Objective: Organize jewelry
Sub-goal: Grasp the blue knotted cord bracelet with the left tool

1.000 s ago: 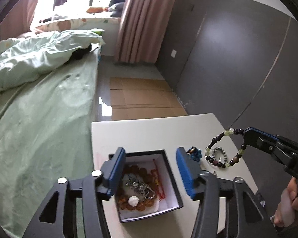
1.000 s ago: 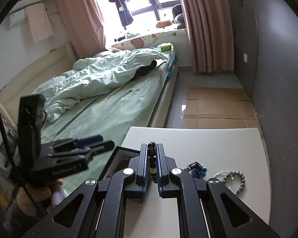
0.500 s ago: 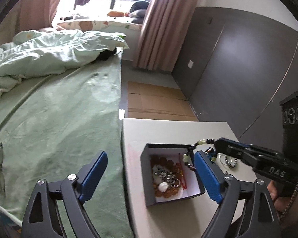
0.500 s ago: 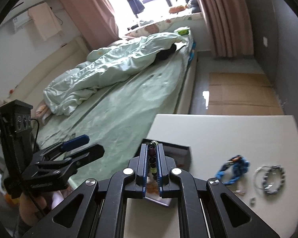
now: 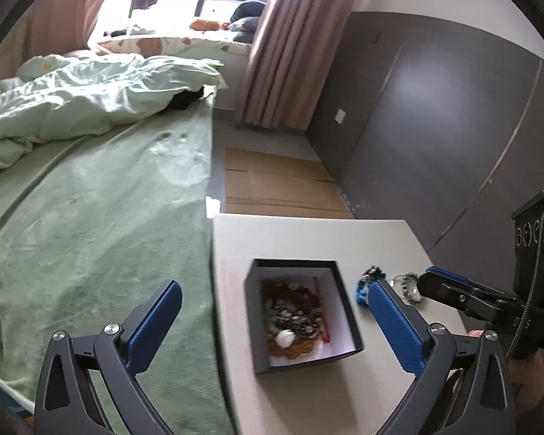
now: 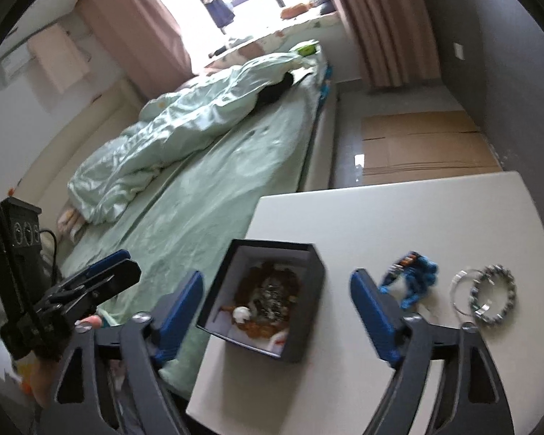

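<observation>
1. On the white tabletop (image 6: 399, 217) sits a small black box (image 6: 261, 297), already holding a pile of beads and chains.
2. Right of the box lie a blue bracelet (image 6: 413, 279), then a grey bead bracelet (image 6: 495, 295) on a thin clear ring.
3. Both grippers hover over the near edge. The left gripper (image 5: 272, 311) has its jaws wide apart and holds nothing.
4. The right gripper (image 6: 275, 308) is wide apart too, and empty.
5. The bracelets look light and floppy. They would likely slip and dangle, so a pinch on one side of the loop seems best.
6. The blue one lies nearest the right gripper, so it seems the next to go in.
</observation>
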Motion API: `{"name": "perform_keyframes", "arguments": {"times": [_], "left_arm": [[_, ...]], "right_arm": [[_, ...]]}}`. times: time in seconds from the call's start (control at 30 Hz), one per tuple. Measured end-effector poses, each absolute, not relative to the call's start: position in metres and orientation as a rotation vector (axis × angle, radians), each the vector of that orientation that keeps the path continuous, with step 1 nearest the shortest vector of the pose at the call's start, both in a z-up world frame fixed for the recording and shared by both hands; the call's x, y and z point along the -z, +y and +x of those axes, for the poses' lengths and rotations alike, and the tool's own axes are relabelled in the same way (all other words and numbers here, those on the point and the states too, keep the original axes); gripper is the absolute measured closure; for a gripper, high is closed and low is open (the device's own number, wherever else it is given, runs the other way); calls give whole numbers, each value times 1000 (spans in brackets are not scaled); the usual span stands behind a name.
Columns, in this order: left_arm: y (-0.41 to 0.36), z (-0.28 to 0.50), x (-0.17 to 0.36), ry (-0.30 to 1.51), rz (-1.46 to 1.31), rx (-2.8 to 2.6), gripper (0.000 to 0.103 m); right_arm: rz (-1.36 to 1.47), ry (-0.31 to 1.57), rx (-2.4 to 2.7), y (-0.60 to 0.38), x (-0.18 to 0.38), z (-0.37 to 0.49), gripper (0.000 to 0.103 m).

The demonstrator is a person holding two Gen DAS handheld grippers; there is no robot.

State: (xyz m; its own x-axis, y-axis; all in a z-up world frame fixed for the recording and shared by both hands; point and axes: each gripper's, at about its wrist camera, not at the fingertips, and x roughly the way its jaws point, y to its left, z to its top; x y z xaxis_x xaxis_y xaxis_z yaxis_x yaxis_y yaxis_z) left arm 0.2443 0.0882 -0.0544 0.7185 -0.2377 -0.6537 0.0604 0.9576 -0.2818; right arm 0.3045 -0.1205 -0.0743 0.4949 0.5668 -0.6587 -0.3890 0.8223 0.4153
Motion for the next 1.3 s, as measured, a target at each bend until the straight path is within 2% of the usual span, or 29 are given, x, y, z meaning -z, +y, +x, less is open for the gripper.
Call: {"name": "perform_keyframes", "arguments": {"times": [0.07,0.13,0.77,0.83,0.9,0.97,1.03,1.2,1.3], "left_arm": [[78,246,52,754,-239,184,0],[69,248,51,753,-233,200,0],[-23,277,55,789,-115,343,2],[-32,284,58,813,-103,357,8],[-39,292,63,840,-95,363,22],[-46,301,68,866,-82,367,30],[-53,309,73,889,-66,371,34],[-73,328,86,948,-4,381,46],[-82,339,94,988,26,379,49]], "right_arm": [[233,870,-558,-132,73,301,11],[257,865,-524,-148,73,298,0],[443,862,-380,-266,100,300,2],[458,862,-374,-273,103,300,7],[476,871,-369,-281,108,301,17],[497,885,-364,-288,114,303,25],[513,898,-361,-294,120,304,34],[541,929,-361,-302,132,312,48],[559,953,-371,-305,139,321,55]]}}
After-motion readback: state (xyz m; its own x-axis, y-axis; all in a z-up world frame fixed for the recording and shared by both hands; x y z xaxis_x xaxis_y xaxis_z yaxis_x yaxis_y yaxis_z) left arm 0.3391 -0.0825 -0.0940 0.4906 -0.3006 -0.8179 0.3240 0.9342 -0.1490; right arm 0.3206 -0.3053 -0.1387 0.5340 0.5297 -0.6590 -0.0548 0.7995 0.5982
